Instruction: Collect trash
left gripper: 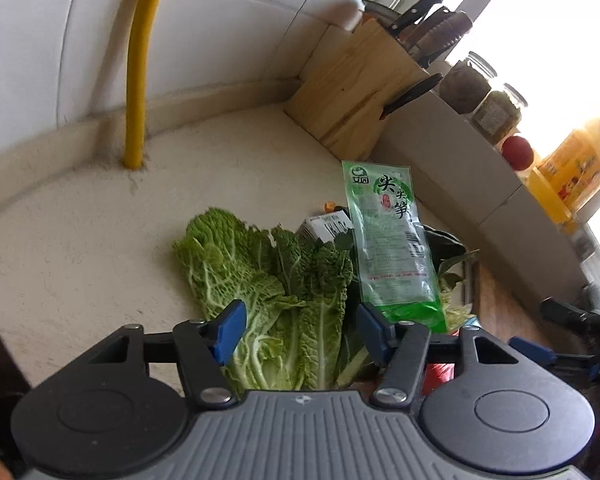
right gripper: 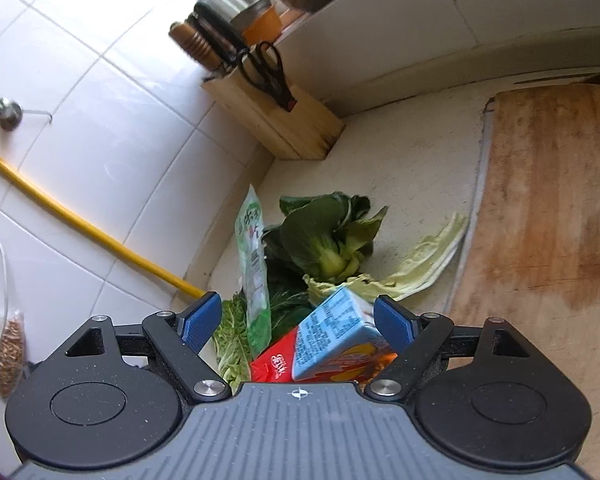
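The left gripper [left gripper: 302,330] hovered low over the counter [left gripper: 80,240] with its jaws spread wide and grasping nothing. Between and just ahead of them lay a crinkled green cabbage leaf [left gripper: 260,280], flat on the counter. A green plastic food packet [left gripper: 392,240] stood tilted just beyond the right jaw, its lower end close to that blue pad; whether they touched could not be told. Behind the leaf, a small carton [left gripper: 326,228] showed partly, hidden by the packet. Farther ahead and to the right stood a wooden knife block [left gripper: 356,92], and a yellow pipe [left gripper: 136,80] rose from the counter well ahead to the left.

The right gripper [right gripper: 298,320] also had its jaws released. A blue drink carton [right gripper: 336,332] sat tilted between them, nearer the right jaw, with no pad seen pressing on it. A red wrapper [right gripper: 272,364] lay under it, close to the gripper body. Beyond the jaws rested a dark bok choy [right gripper: 328,236] and a pale cabbage leaf [right gripper: 424,264], whose tip reached the edge of a wooden cutting board [right gripper: 548,220] to the right.
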Demonstrator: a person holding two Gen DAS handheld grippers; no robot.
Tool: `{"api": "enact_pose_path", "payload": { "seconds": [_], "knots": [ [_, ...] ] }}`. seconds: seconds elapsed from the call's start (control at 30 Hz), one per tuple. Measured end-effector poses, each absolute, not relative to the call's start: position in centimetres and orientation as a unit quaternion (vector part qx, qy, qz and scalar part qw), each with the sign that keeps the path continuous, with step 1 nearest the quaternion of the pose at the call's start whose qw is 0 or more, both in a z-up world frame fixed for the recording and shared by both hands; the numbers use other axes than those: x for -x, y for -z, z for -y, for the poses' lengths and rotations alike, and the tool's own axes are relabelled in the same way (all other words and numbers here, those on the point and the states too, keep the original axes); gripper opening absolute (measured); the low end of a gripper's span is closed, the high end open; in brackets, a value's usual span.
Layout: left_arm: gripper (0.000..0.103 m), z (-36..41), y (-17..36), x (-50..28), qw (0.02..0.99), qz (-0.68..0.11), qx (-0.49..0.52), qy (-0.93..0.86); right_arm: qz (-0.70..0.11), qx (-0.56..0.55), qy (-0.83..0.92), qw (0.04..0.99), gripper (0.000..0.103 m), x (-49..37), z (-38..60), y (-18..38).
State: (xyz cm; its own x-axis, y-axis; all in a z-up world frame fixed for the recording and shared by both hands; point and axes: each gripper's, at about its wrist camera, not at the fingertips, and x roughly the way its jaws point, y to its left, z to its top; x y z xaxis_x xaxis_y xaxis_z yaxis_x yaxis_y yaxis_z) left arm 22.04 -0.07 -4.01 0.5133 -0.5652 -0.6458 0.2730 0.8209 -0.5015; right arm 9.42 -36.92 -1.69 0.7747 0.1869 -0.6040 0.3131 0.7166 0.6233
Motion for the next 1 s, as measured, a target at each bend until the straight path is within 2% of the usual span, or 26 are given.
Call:
{"api": "enact_pose_path", "payload": {
  "seconds": [0.17,0.37,0.53,0.83,1.0],
  "knots": [
    [0.057,-1.2,5.7,-23.1,0.843,-0.446,0.186,0.235,-0.346,-0.365,0.032,0.864,0.088,-11.0,36.0,1.9],
    [0.057,-4.0,7.8,-23.9,0.806,-0.467,0.265,0.248,-0.363,-0.355,0.021,0.861,0.088,-12.6,35.2,2.4],
    [0.053,-4.3,9.1,-24.5,0.781,-0.48,0.302,0.26,-0.363,-0.351,0.016,0.863,0.088,-13.3,35.0,2.3],
    [0.053,-4.1,11.0,-26.0,0.732,-0.49,0.366,0.3,-0.362,-0.338,0.008,0.869,0.088,-14.6,34.9,2.2],
    [0.042,-3.5,12.8,-27.3,0.676,-0.492,0.434,0.334,-0.363,-0.338,-0.003,0.868,0.088,-15.7,34.6,2.4]
  ]
}}
